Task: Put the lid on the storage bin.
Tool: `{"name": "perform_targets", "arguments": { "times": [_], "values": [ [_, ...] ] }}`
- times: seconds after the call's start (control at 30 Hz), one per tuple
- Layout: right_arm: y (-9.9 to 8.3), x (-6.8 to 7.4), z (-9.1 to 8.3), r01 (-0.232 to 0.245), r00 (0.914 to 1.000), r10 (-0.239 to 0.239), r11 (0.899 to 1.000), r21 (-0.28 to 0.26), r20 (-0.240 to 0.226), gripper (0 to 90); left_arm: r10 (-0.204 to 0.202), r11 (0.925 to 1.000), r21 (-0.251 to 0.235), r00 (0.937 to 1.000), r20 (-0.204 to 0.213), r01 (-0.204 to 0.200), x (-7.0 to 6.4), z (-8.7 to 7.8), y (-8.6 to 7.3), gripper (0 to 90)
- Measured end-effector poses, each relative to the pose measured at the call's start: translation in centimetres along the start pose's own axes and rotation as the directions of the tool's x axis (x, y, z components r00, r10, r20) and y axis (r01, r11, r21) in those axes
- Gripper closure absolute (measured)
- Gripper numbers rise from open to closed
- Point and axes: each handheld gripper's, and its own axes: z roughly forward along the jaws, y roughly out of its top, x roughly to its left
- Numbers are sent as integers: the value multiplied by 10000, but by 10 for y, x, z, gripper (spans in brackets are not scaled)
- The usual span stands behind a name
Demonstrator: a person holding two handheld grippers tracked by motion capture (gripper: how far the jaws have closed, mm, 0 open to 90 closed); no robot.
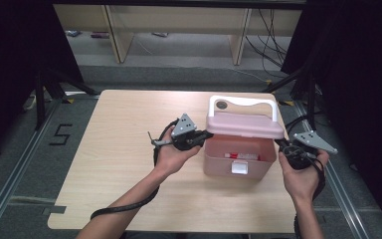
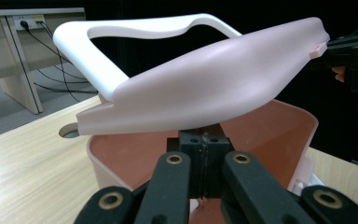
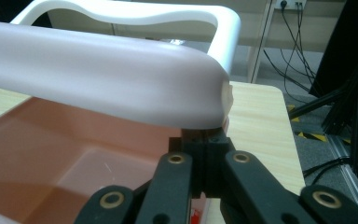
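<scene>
The person's two forearms come up from the near edge of the table (image 1: 109,149), palms turned inward toward a pink box (image 1: 238,157) that stands right of the table's middle. The left gripper (image 1: 205,135) is held level, its jaws pressed together at the left end of the pink lid (image 1: 243,127); in the left gripper view the jaw tips sit right under the lid's edge, though whether they pinch it I cannot tell. The right gripper (image 1: 281,145) mirrors it at the lid's right end, jaws likewise together beneath the rounded corner. The lid hovers tilted above the box, a gap showing between them, with its white handle (image 1: 243,104) rising behind. A red-and-white item (image 1: 242,156) lies inside the box.

The box's right side is near the table's right edge; the broad left half of the tabletop lies bare.
</scene>
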Motion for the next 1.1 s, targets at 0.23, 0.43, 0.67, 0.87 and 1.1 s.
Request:
{"name": "perform_targets", "arguments": {
  "times": [0.23,0.43,0.67,0.87,1.1],
  "values": [
    [-7,1,-1,-109,9999,110,9998,170,-48,900,-15,9998,223,10000,36,15,-2,0,-7,895],
    [-14,2,-2,-344,9994,347,9984,449,-51,900,45,9987,503,9999,123,-51,-5,-1,-14,895],
    [-17,0,-3,-241,9997,236,9972,715,79,900,68,9983,569,9998,204,-80,-8,-4,-17,895],
    [-21,0,-4,-449,9988,427,9939,1005,238,900,4,9978,658,9997,263,-21,-11,-6,-21,895],
    [-25,-1,-6,-656,9973,609,9902,1234,417,900,3,9970,770,9996,296,-26,-13,-10,-26,895]
  ]
}}
